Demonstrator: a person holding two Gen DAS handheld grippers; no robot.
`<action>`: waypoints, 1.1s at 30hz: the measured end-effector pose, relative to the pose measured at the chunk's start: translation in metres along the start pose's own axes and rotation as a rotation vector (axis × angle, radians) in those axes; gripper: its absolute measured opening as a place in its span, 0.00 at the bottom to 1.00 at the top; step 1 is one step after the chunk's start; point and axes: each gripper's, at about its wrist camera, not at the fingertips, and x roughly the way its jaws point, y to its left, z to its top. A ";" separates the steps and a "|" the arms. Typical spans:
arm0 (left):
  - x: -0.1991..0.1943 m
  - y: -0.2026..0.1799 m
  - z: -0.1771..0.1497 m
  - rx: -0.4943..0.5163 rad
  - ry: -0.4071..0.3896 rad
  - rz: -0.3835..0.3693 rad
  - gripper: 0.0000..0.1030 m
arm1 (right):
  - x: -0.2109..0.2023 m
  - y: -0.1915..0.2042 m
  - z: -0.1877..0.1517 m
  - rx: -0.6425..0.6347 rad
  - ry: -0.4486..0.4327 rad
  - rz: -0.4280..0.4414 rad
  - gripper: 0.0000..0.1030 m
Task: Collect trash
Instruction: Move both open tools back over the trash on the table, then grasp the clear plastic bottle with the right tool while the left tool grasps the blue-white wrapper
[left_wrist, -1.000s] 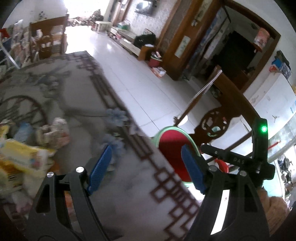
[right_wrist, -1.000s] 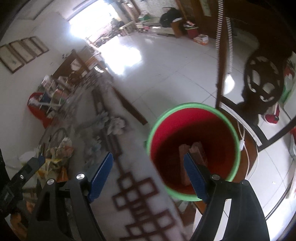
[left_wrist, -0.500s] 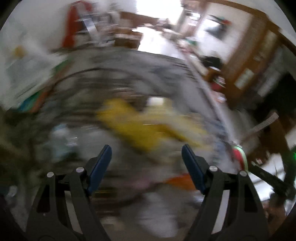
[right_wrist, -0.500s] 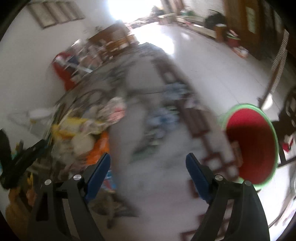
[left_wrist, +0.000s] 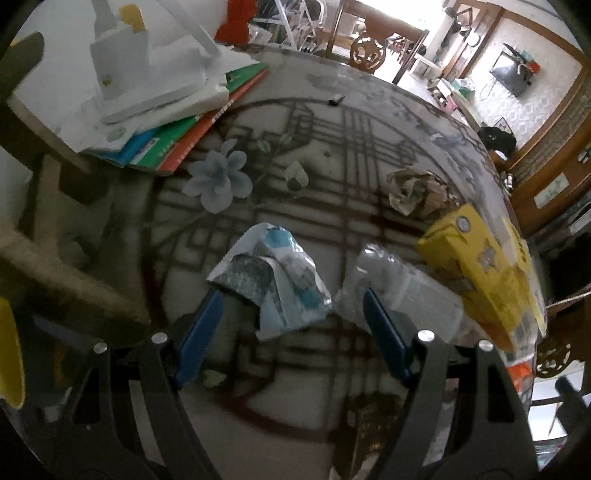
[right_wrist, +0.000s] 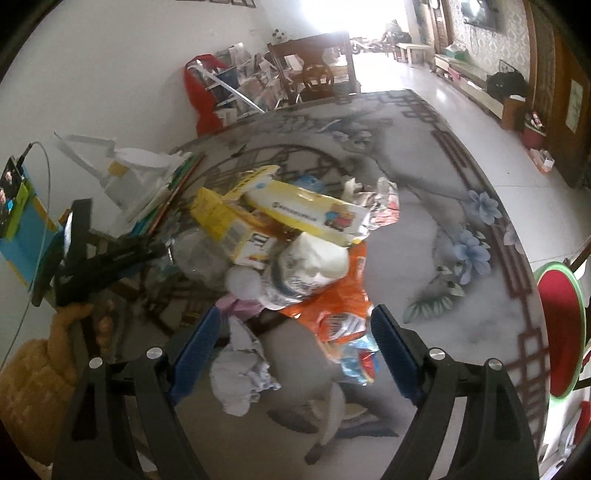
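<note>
Left gripper (left_wrist: 291, 315) wide, blue-white wrapper (left_wrist: 271, 280) between fingers untouched, right gripper (right_wrist: 295, 336) just widened, orange wrapper (right_wrist: 338, 312) between fingers, unheld

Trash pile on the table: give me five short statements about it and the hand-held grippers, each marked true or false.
1. Both hand-held grippers, left and right, stand open and hold nothing. True.
2. The blue-and-white wrapper lies inside the bin. False: it lies on the table.
3. The red bin has a green rim. True.
4. The yellow carton stands upright. False: it lies on its side.
5. The orange wrapper hangs from the right gripper. False: it lies on the table.
</note>
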 end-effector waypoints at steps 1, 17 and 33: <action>0.004 0.003 0.001 -0.003 0.005 0.003 0.73 | 0.001 0.002 0.001 -0.001 0.001 -0.005 0.78; 0.035 0.000 0.011 0.034 0.077 -0.092 0.22 | 0.072 0.110 0.035 -0.426 0.138 0.089 0.55; 0.040 0.006 0.014 0.008 0.088 -0.131 0.24 | 0.163 0.138 0.053 -0.599 0.269 0.047 0.73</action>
